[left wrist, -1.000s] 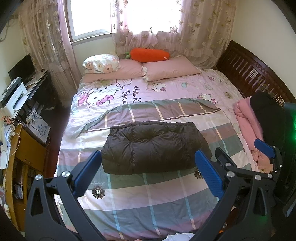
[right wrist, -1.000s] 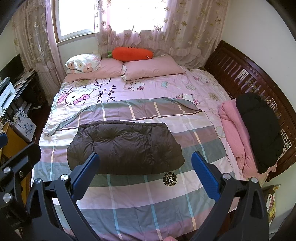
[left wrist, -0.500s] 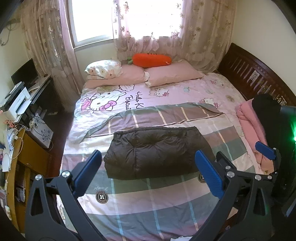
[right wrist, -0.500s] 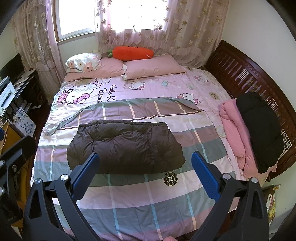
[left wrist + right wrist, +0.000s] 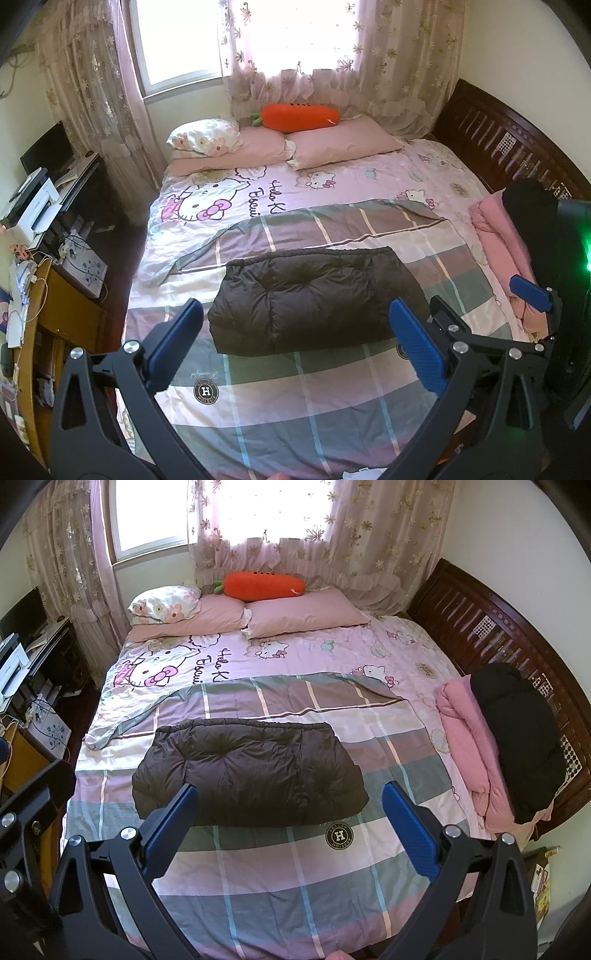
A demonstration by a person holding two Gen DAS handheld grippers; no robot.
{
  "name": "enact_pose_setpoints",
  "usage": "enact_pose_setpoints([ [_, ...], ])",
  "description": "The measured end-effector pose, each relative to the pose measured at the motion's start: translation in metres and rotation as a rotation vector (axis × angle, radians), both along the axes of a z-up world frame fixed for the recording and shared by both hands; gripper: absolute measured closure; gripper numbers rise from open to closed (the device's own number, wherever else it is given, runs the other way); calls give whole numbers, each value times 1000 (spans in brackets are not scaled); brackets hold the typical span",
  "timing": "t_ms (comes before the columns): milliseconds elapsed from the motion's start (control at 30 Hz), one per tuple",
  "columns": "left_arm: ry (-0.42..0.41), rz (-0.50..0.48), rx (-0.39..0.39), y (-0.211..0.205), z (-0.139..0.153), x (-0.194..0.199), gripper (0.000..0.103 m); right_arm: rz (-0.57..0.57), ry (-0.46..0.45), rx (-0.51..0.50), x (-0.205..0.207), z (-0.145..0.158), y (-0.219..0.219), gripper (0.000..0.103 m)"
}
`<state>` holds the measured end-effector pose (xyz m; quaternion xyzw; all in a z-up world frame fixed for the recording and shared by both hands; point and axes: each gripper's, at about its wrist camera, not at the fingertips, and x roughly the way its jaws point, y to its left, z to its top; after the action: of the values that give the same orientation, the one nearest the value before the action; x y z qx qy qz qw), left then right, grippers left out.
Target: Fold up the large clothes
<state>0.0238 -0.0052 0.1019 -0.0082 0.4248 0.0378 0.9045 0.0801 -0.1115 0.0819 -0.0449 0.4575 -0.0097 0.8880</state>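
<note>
Dark brown, the folded puffer jacket (image 5: 314,299) lies mid-bed on the plaid quilt (image 5: 295,391). The left gripper (image 5: 295,347) and right gripper (image 5: 291,825) hover near the foot, fingers wide apart, gripping nothing.

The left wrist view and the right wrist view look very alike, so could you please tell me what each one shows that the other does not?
Only the left wrist view shows the right gripper from the side, open, and a green light at the right edge. Only the right wrist view shows the full black jacket stacked on the pink bedding, plus the papers on the floor. Both share the folded brown jacket on the plaid cover, the carrot pillow and the dark headboard.
</note>
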Motion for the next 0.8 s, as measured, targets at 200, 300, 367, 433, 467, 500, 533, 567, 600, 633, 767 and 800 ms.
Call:
enact_pose_setpoints([
  [200,3,1,-6,0,-2,-1,2,0,0,-1,0,0,0,3],
  [300,5,2,-7,0,-3,-2,2,0,1,1,-1,0,0,3],
  [367,5,2,-7,0,-3,-2,2,-1,1,2,-2,-2,0,3],
  [433,6,3,-8,0,-4,-3,2,-1,0,1,-2,-1,0,3],
  [467,6,2,-8,0,-5,-4,2,-1,1,1,-2,-2,0,3],
  [500,6,2,-7,0,-4,-3,2,-1,1,1,-2,-1,0,3],
  [533,6,2,-7,0,-4,-3,2,-1,0,1,-2,-1,0,3],
  [567,6,2,-7,0,-4,-3,2,-1,0,1,-2,-2,0,3],
  [600,6,2,-7,0,-4,-3,2,-1,0,1,-2,-2,0,3],
  [633,7,3,-7,0,-5,-3,2,-1,1,1,-2,-2,0,3],
  [767,8,3,-8,-1,-6,-3,2,0,1,0,-2,-2,0,3],
  [800,8,3,-8,-1,-6,-3,2,-1,1,1,-2,-1,0,3],
])
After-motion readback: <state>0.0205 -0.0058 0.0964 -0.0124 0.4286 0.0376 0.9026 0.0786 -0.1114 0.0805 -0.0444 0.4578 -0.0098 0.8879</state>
